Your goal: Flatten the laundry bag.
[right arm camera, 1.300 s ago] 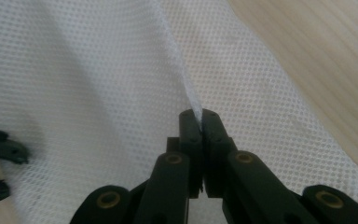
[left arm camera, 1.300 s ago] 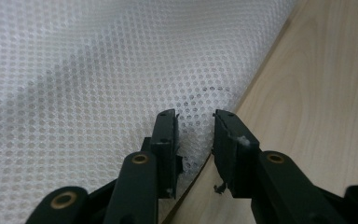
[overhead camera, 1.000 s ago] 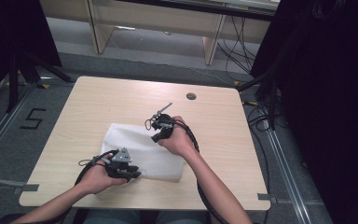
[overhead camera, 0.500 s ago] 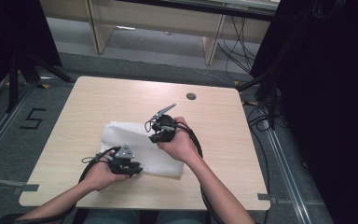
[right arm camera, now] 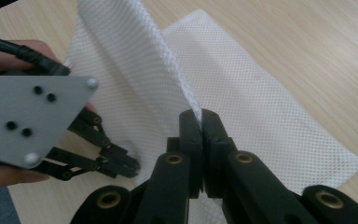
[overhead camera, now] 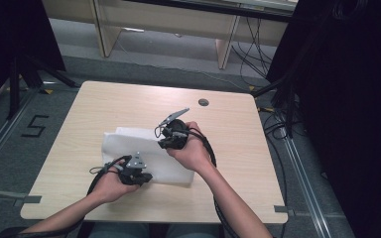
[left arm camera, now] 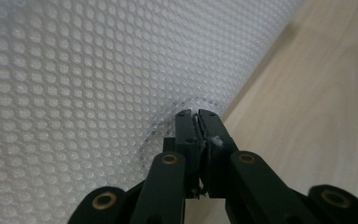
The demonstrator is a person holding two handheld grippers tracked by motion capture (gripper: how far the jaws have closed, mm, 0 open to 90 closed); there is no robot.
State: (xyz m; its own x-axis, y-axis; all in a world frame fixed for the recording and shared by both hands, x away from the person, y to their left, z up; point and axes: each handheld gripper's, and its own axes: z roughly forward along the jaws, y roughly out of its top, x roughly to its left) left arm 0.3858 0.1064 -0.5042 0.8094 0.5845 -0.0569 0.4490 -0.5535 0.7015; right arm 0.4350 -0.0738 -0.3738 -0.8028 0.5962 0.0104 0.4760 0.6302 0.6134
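Pale wooden table (overhead camera: 238, 148) carried one white mesh cloth (overhead camera: 129, 141), and two grippers worked it. Since a second earlier the right gripper (right arm camera: 201, 116), clenched on the cloth's edge, had lifted it toward the middle, probably beginning a fold. The left gripper (left arm camera: 196, 119) stayed clamped on the near corner, just above the tabletop.

left gripper (overhead camera: 135, 174): low, fingers pinched together | right gripper (overhead camera: 171, 140): apparently raised, fingers pinched together
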